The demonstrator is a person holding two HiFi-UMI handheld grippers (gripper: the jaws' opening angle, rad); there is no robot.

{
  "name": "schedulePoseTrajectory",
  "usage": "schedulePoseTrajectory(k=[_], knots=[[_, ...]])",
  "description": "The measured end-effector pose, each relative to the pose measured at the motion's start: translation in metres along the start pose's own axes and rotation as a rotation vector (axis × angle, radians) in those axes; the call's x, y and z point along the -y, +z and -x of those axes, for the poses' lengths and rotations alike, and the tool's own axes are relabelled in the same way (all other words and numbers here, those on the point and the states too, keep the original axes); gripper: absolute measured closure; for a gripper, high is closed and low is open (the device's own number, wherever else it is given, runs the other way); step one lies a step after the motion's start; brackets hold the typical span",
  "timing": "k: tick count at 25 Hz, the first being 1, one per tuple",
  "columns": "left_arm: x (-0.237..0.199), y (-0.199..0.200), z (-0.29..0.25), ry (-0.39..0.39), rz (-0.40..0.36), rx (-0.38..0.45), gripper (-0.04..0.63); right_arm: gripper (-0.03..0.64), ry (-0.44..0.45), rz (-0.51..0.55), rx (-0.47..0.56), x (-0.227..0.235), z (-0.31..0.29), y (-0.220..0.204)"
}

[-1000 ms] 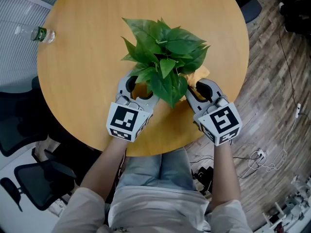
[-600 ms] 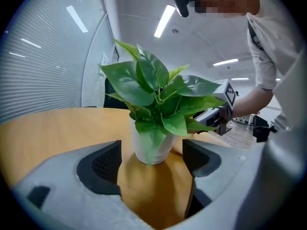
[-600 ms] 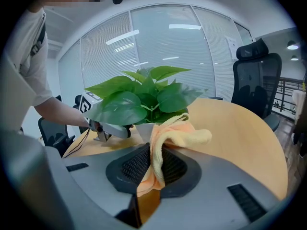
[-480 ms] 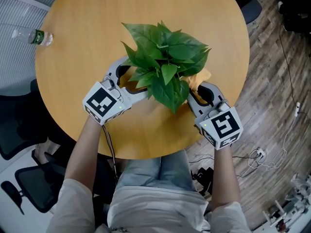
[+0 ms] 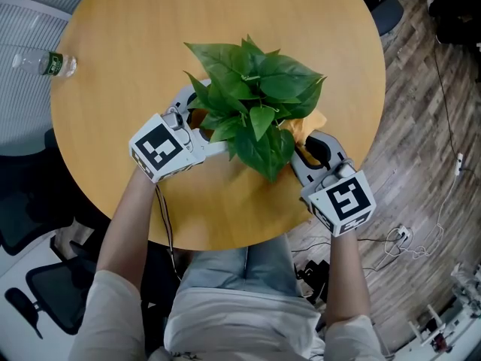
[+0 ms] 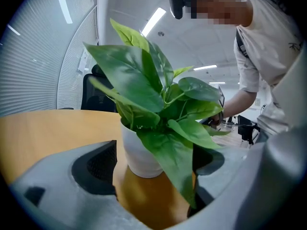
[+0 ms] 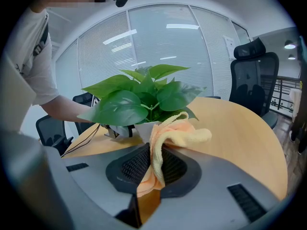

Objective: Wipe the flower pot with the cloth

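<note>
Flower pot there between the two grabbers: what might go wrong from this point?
1. The left gripper has just been opening its jaws. They stand apart around the flower pot without pressing it. A push from the cloth clamped in the right gripper might slide or tip the unheld pot.
2. The leaves droop between the left jaws, so closing them could pinch one.

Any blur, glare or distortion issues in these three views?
Head view: sharp, evenly lit, leaves mask the pot. Left gripper view: heavy fisheye, dark corners, ceiling lights blown out, pot sharp. Right gripper view: same fisheye and vignette, cloth sharp, light reflections on the glass wall behind.
</note>
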State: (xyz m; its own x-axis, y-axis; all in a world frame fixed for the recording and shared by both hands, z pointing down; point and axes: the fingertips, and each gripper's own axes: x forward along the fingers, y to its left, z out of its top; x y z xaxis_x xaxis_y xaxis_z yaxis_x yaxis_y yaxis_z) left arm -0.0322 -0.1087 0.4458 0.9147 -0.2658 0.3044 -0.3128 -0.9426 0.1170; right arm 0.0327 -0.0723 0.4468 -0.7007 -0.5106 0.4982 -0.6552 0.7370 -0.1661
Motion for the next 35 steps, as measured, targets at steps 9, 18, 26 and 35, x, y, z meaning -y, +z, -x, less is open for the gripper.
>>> schedulePoseTrajectory(k=[9, 18, 26, 35], knots=[[0.000, 0.006, -0.007, -0.012, 0.017, 0.023, 0.169, 0.568, -0.009, 0.003, -0.005, -0.001, 0.000, 0.000], [0.000, 0.005, -0.006, 0.008, 0.035, 0.028, 0.181, 0.568, -0.056, -0.028, -0.002, 0.013, 0.008, -0.001], [0.001, 0.004, -0.005, 0.021, 0.038, 0.030, 0.183, 0.568, -0.190, 0.001, 0.008, 0.055, 0.013, 0.013], [0.003, 0.005, -0.007, 0.070, 0.050, 0.025, 0.183, 0.568, -0.121, 0.067, 0.012, 0.035, -0.008, 0.019]])
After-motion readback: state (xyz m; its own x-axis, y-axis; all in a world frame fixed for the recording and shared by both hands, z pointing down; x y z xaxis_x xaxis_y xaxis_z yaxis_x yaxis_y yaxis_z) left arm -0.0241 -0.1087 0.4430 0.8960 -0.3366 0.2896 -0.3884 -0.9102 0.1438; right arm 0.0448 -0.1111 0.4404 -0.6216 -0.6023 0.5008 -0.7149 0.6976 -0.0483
